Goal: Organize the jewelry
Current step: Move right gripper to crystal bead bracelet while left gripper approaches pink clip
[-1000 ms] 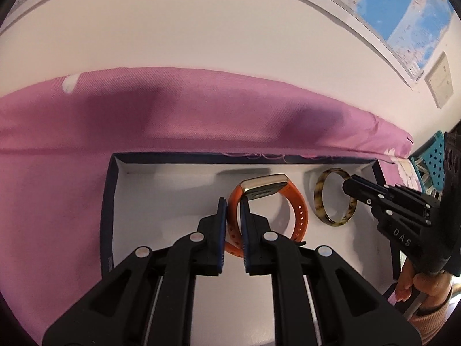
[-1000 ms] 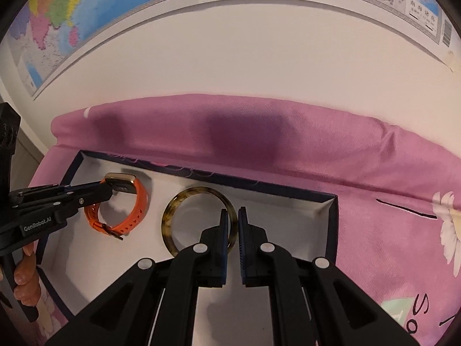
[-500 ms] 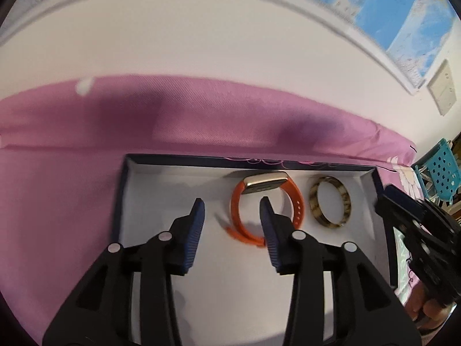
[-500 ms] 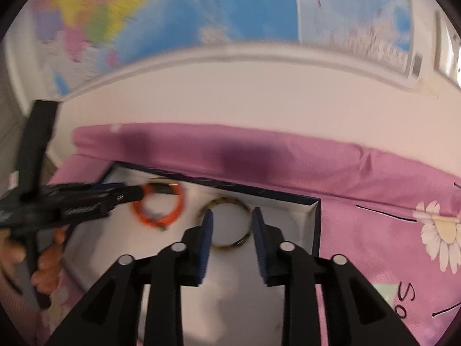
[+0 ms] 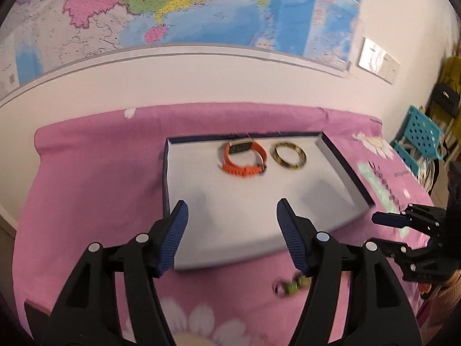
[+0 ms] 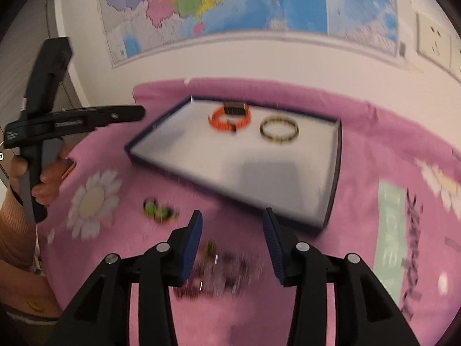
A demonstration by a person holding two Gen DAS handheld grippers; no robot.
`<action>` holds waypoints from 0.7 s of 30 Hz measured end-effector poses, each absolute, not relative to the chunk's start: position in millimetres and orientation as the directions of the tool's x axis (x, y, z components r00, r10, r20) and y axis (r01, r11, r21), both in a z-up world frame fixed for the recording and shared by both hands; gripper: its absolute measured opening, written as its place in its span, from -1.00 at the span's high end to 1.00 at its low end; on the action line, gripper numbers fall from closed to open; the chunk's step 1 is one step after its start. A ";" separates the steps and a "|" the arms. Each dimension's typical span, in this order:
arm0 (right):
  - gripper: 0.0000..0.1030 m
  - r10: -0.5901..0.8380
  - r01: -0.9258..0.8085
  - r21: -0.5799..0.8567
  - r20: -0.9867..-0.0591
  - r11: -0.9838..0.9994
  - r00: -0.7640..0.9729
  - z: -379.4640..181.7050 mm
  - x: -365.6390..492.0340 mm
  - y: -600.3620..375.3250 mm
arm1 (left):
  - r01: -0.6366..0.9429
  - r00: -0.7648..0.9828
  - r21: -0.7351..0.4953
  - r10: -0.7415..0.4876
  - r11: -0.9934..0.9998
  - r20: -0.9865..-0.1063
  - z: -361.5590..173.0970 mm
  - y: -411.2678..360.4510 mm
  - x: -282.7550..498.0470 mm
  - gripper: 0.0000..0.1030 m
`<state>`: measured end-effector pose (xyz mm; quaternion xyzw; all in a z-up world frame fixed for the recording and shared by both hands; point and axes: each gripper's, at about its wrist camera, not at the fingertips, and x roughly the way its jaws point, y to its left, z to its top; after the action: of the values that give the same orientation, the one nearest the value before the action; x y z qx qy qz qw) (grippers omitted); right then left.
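An orange watch (image 5: 244, 159) (image 6: 229, 119) and a tortoiseshell bangle (image 5: 289, 155) (image 6: 279, 130) lie side by side at the far end of a shallow white tray with a dark blue rim (image 5: 164, 178) (image 6: 335, 178). My left gripper (image 5: 232, 212) hangs over the tray's near edge, jaws opening, nothing between them. My right gripper (image 6: 232, 222) is above the pink cloth in front of the tray, jaws opening and empty. A green beaded piece (image 5: 292, 287) (image 6: 160, 212) lies on the cloth. A blurred dark purple beaded piece (image 6: 222, 271) lies under the right gripper.
A pink flowered cloth (image 5: 95, 178) covers the table, which stands against a white wall with a map (image 5: 187, 5). A blue perforated basket (image 5: 417, 141) stands past the table's right end. A hand (image 6: 43, 178) holds the left gripper's handle.
Both grippers have let go, the left of the orange watch and the right of the bangle, opened, and pulled back out of the tray. Watch and bangle now lie free in it.
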<state>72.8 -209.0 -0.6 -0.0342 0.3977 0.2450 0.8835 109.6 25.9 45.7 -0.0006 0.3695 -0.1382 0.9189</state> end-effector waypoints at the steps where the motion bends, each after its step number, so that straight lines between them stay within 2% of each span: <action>1: 0.20 0.402 -0.452 0.138 -0.723 0.881 0.562 -4.9 66.4 -210.4 | 0.258 0.687 -0.103 -0.257 0.961 -0.680 42.9 26.3 101.4 -0.27; 11: 0.20 0.390 -0.452 0.128 -0.735 0.883 0.554 -24.8 32.1 -202.2 | 0.264 0.647 -0.120 -0.268 0.957 -0.714 8.7 32.7 54.0 -0.28; 19: 0.49 0.373 -0.408 0.146 -0.741 0.901 0.558 -31.4 36.8 -207.0 | 0.261 0.649 -0.128 -0.272 0.957 -0.710 3.8 35.5 35.1 -0.28; 21: 0.65 0.368 -0.409 0.139 -0.743 0.902 0.559 -31.5 37.1 -207.6 | 0.268 0.646 -0.135 -0.282 0.954 -0.710 1.9 35.6 31.0 -0.28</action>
<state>37.1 -207.6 -31.5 -0.0249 0.4150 0.2202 0.8824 30.9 35.6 1.9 -0.0087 0.3927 -0.1517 0.9070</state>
